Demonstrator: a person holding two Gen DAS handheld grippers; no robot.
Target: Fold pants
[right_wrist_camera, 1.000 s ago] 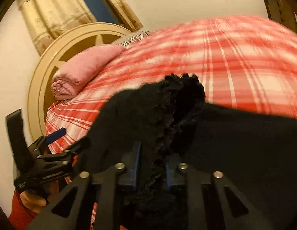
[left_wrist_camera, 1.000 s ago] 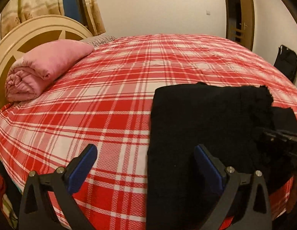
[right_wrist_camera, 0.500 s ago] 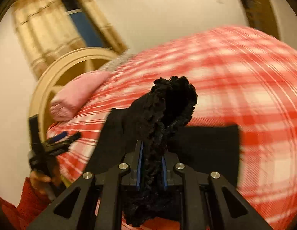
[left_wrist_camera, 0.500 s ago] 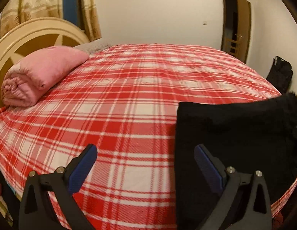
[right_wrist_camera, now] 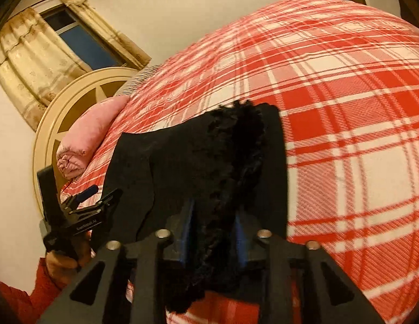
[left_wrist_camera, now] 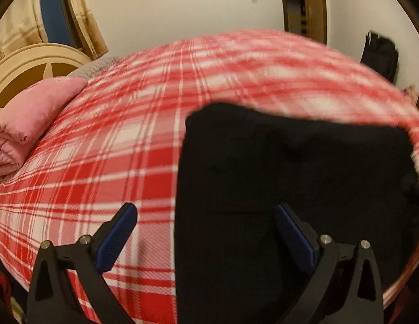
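The black pants [left_wrist_camera: 290, 175] lie folded on the red plaid bed [left_wrist_camera: 128, 140], near its front edge. My left gripper [left_wrist_camera: 204, 232] is open and empty, hovering over the pants' left edge; its right finger is above the fabric, its left above the bedspread. My right gripper [right_wrist_camera: 212, 232] is shut on the pants' fuzzy end [right_wrist_camera: 236, 148], holding it bunched above the flat layer [right_wrist_camera: 134, 162]. The left gripper also shows in the right wrist view [right_wrist_camera: 98, 197], at the pants' left side.
A rolled pink blanket [left_wrist_camera: 28, 124] lies at the bed's left by the cream headboard [left_wrist_camera: 34, 64]. A dark bag [left_wrist_camera: 379, 54] stands at the far right wall beside a door. A curtained window [right_wrist_camera: 69, 40] is behind the headboard.
My right gripper has lowered the fuzzy end of the pants back toward the bed, over the flat layer. My left gripper has shifted so the pants fill more of its view.
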